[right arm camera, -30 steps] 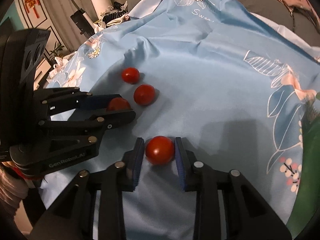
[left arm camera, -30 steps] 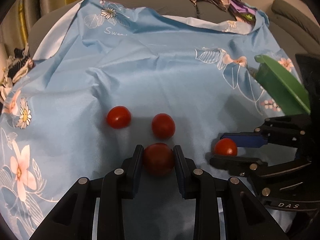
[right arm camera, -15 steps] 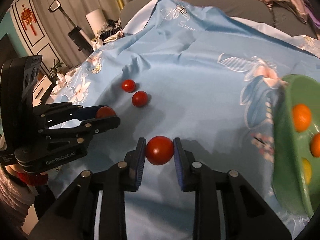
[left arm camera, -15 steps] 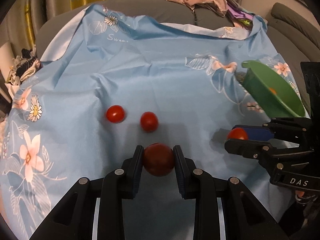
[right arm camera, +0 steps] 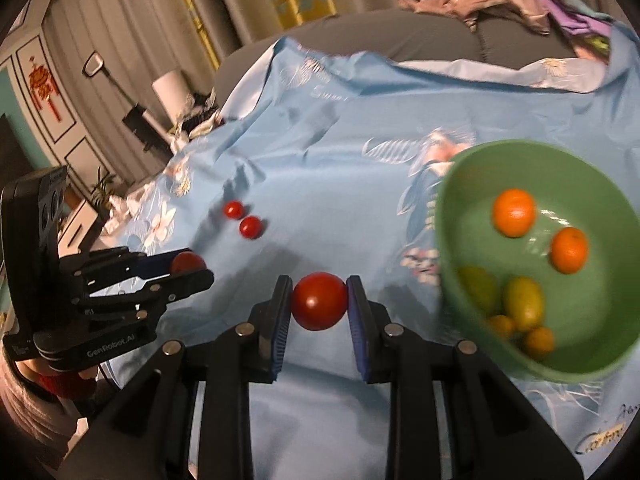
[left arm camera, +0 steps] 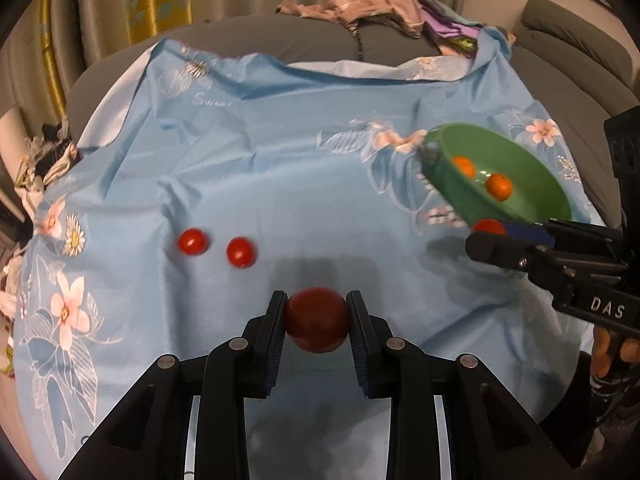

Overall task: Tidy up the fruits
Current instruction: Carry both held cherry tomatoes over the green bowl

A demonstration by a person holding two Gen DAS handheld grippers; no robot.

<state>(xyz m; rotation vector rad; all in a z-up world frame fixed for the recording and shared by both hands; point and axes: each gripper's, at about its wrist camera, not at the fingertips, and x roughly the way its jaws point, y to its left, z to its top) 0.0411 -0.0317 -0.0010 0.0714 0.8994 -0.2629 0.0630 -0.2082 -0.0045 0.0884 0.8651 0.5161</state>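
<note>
While clamped crosswise, round tomatoes (left arm camera: 317, 319) in both grippers (right arm camera: 319, 307), axis indiscernible.

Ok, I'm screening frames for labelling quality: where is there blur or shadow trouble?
Left wrist view: green bowl smeared by motion, the held dark tomato sits in shade, its shadow darkens the blue cloth. Right wrist view: bowl rim blurred, the held tomato sharp with a small highlight; fisheye bends both.

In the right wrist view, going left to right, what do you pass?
Left gripper shut on a tomato → two loose tomatoes on the blue cloth → the tomato held by the right gripper → green bowl holding orange and yellow-green fruit.
</note>
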